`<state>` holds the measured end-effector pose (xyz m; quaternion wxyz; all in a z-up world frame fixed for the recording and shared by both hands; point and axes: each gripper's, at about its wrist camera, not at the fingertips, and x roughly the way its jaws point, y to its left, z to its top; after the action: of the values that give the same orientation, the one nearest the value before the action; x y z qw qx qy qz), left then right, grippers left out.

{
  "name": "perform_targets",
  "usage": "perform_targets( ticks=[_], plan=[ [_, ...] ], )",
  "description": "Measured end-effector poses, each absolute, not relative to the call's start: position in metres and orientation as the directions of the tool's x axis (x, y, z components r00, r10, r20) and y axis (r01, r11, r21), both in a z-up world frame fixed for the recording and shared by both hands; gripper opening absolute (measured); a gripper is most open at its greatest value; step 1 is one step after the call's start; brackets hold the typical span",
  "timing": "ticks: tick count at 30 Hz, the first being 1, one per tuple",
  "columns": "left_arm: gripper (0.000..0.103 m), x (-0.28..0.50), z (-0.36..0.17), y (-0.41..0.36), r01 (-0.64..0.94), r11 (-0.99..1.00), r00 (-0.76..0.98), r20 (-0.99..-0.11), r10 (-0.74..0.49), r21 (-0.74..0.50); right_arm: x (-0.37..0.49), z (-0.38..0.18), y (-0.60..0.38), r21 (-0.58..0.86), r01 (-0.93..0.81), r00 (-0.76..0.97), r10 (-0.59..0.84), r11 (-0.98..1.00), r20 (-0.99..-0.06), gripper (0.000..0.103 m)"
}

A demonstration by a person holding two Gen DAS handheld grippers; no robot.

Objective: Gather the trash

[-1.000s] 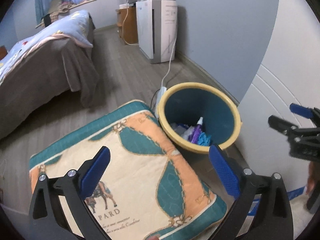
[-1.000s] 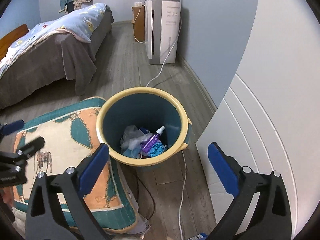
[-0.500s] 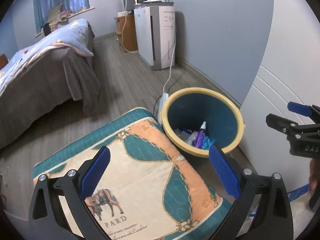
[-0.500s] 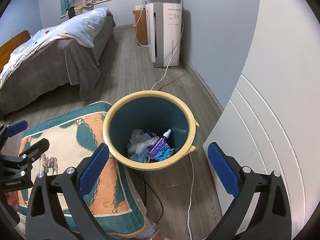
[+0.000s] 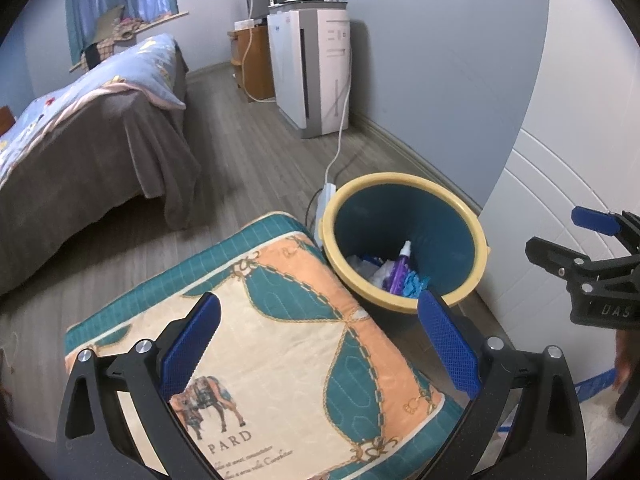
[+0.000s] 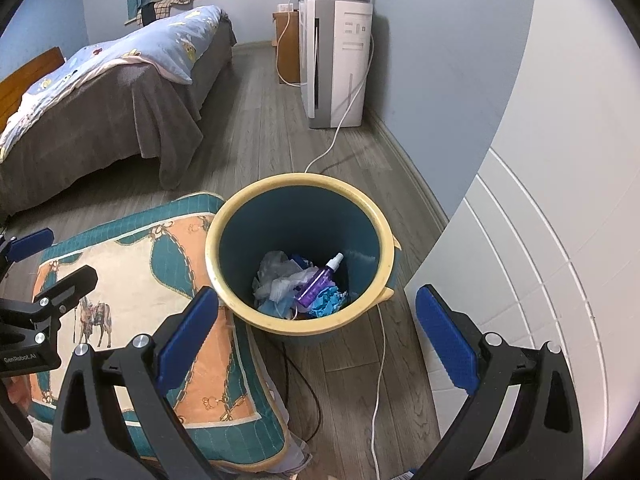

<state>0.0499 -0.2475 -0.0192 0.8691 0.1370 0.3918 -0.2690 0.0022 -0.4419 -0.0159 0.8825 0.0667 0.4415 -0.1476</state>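
Left wrist view: left gripper (image 5: 318, 344), blue-padded fingers (image 5: 191, 346) spread wide and holding nothing, poised above a quilted cushion (image 5: 280, 344) in teal, peach and cream with a horse print. Trash bin (image 5: 404, 200), teal with a yellow rim, stands on the wooden floor (image 5: 248, 168) touching the cushion's far right corner; inside lie a purple spray bottle (image 5: 399, 272), crumpled white paper (image 5: 374, 270) and blue scraps (image 5: 416, 284). Right gripper (image 5: 592, 248) visible at the right edge, in front of a white panelled door (image 5: 560, 184); its fingers stand apart and empty. Bed (image 5: 92, 152) with brown cover and blue quilt to the left; white appliance (image 5: 316, 68) against the blue wall, its white cable (image 5: 342, 120) running down to the floor behind the bin. Right wrist view: right gripper (image 6: 316, 340), fingers (image 6: 446, 340) wide apart and empty, held above the near side of the trash bin (image 6: 300, 184). Bin contents seen from above: purple spray bottle (image 6: 318, 282) lying tilted, nozzle toward the far right, on white paper (image 6: 280, 280) and blue scraps (image 6: 326, 304). Cushion (image 6: 132, 264) just left of the bin, touching it. Left gripper (image 6: 36, 272) at the left edge over the cushion, fingers parted. White cable (image 6: 378, 360) and a dark cable (image 6: 308, 392) lie on the floor (image 6: 256, 136) near the bin's base. Bed (image 6: 108, 108) far left, white appliance (image 6: 336, 60) beyond.
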Motion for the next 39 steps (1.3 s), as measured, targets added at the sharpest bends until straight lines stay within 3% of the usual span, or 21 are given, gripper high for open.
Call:
perform_targets(
  ticks=[39],
  plan=[
    [0.098, 0.0483, -0.0216, -0.2475, 0.592, 0.805, 0.546, -0.755, -0.364, 0.04, 0.0008, -0.02, -0.4435, -0.029, 0.317, 0.552, -0.21, 0.948, -0.807, 0.097]
  ],
)
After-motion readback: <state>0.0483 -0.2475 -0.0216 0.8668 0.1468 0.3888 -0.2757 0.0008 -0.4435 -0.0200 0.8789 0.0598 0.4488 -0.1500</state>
